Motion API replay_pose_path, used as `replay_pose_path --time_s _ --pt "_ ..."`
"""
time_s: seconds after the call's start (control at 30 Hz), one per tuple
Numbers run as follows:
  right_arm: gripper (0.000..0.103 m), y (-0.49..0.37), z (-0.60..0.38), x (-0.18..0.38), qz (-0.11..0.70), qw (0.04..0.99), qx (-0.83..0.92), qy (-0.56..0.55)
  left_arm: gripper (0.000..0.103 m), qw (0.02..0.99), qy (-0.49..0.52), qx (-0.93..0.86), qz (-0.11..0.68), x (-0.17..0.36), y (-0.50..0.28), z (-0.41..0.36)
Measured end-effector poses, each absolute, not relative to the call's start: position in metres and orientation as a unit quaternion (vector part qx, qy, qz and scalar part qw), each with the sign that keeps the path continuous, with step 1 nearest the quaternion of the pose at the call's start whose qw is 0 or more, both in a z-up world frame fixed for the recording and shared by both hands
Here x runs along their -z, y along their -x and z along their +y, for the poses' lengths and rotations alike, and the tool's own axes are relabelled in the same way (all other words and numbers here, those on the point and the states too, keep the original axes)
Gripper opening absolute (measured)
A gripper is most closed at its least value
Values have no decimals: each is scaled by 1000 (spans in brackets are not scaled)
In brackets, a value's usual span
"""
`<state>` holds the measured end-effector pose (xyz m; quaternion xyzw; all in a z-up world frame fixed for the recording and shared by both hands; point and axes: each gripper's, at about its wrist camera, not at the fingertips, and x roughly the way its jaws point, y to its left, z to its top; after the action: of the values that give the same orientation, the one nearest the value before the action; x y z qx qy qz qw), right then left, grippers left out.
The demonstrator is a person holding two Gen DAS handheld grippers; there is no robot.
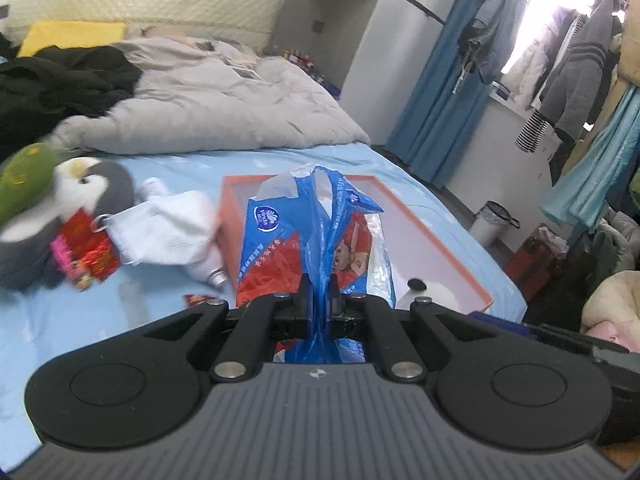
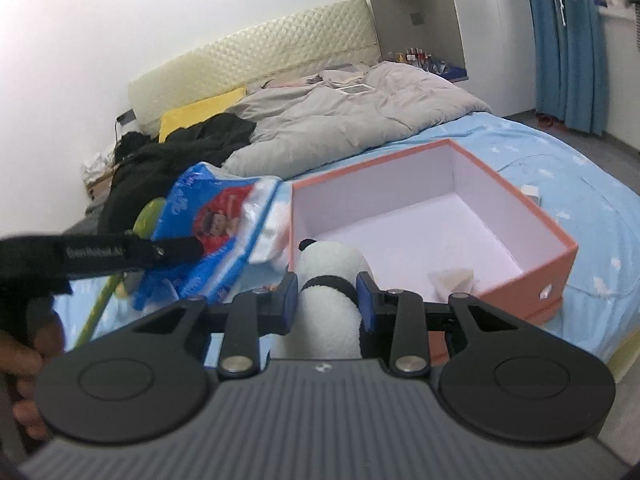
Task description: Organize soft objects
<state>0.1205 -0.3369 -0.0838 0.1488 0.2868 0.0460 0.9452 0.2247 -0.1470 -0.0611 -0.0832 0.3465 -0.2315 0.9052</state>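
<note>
Blue plastic of a tissue pack (image 1: 316,240) is pinched in the narrowed left gripper (image 1: 320,292) and held up just beside the orange box (image 2: 560,256) on the bed (image 2: 592,200). A panda plush (image 2: 328,300) is clasped between the blue pads (image 2: 289,300) of the right gripper (image 2: 328,300) at the box's near wall. Little is judged done — the box is seen nearly bare, only a small pale scrap (image 2: 452,278) on its floor. Left on the sheet are a penguin plush (image 1: 72,208), a green plush (image 1: 24,172) and a white cloth (image 1: 172,228) — all yet to be boxed.
</note>
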Motion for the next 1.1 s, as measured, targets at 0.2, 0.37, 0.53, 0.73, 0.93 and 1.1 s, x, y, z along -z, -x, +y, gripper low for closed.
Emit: replay_pose_path --time_s 0.2,0.37,0.53,0.73,0.93,1.1 --pt "36 -164 -362 77 305 943 -29 -134 6 892 74 244 373 67 -283 -184" --pt "36 -205 -380 91 349 926 -20 -141 6 887 44 231 398 83 -329 -216" --pt "36 -243 -404 120 404 903 9 -146 6 860 6 241 451 109 -359 -240" --pt "36 -259 -421 149 447 879 31 -162 6 839 -41 240 486 132 -371 -258" --pt "36 -253 -419 158 458 875 29 -154 7 837 -42 242 489 132 -373 -261" --pt "39 -253 -423 158 456 876 31 -154 29 831 -17 252 496 137 -371 -256"
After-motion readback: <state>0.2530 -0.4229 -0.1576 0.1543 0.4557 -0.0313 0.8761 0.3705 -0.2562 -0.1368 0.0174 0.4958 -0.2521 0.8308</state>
